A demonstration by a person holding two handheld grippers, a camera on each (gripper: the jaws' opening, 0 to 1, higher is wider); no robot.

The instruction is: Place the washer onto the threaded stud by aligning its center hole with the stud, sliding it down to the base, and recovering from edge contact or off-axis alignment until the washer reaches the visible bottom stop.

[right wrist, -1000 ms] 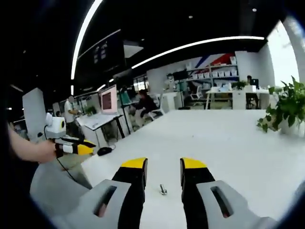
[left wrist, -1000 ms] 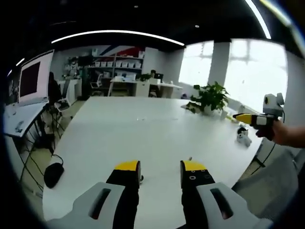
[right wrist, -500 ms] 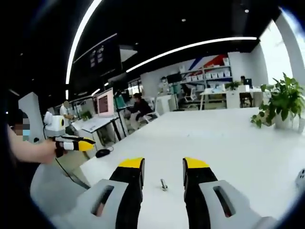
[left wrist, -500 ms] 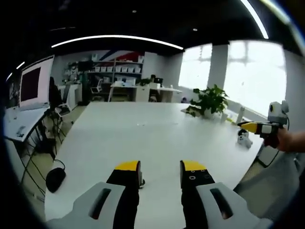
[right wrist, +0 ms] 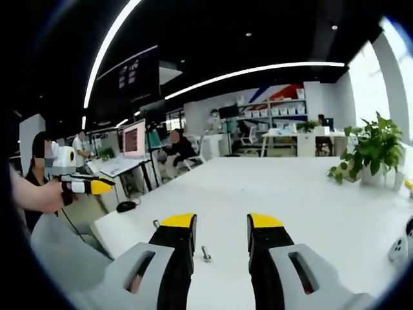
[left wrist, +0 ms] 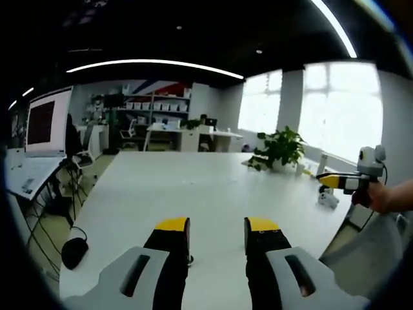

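Small grey threaded metal stud (right wrist: 206,253) is standing on the long white table (right wrist: 310,213), long axis upright, tip pointing up, base on the tabletop. It is sitting just ahead of the right gripper (right wrist: 221,227), between the lines of its yellow-tipped black jaws. Those jaws are gaping, holding nothing.

Left gripper (left wrist: 217,228) is hovering over the near table end, jaws spread apart and empty. A tiny metal piece, possibly the washer (left wrist: 190,259), is lying beside its left jaw; too small to confirm.

Green potted plant (left wrist: 279,146) is standing far right.
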